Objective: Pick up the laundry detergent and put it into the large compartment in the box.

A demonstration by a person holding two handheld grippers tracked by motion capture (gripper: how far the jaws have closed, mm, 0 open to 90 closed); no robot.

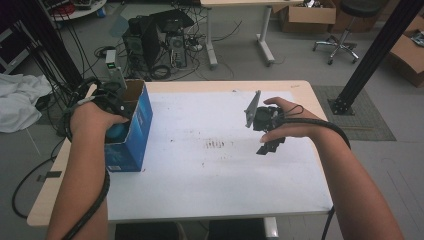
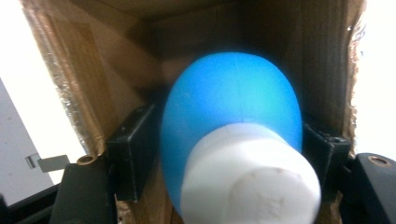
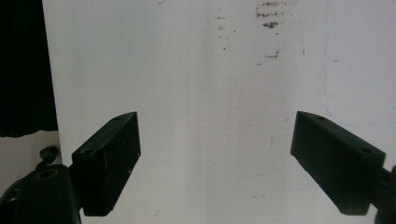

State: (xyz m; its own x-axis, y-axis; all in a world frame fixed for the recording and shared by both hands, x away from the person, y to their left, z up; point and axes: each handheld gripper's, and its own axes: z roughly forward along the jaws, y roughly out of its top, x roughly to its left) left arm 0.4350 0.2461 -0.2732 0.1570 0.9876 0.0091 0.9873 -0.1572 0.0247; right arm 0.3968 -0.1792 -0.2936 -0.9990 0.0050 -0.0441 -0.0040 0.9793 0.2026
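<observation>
Reaching into the open blue cardboard box (image 1: 131, 131) at the left of the high view, the person's left hand (image 1: 90, 119) is holding the left gripper (image 2: 229, 154) inside its mouth. In the left gripper view a blue bulb with a white cap (image 2: 233, 135) is sitting between the two black jaws, deep in the brown inside of the box, with the white cap pointing back toward the camera. The jaws are flanking the bulb closely on both sides; whether their pads are still pressing on it I cannot tell. The box is standing upright at the left edge of the desk (image 1: 220, 180), on its white surface. At the right of the high view the right hand (image 1: 287, 122) is hanging above the desk with the right gripper (image 1: 270, 145), its grey three-cornered plate tilting up at the left. In the right gripper view its jaws are standing wide apart, released, with nothing between them and the speckled white desk surface lying beneath.
</observation>
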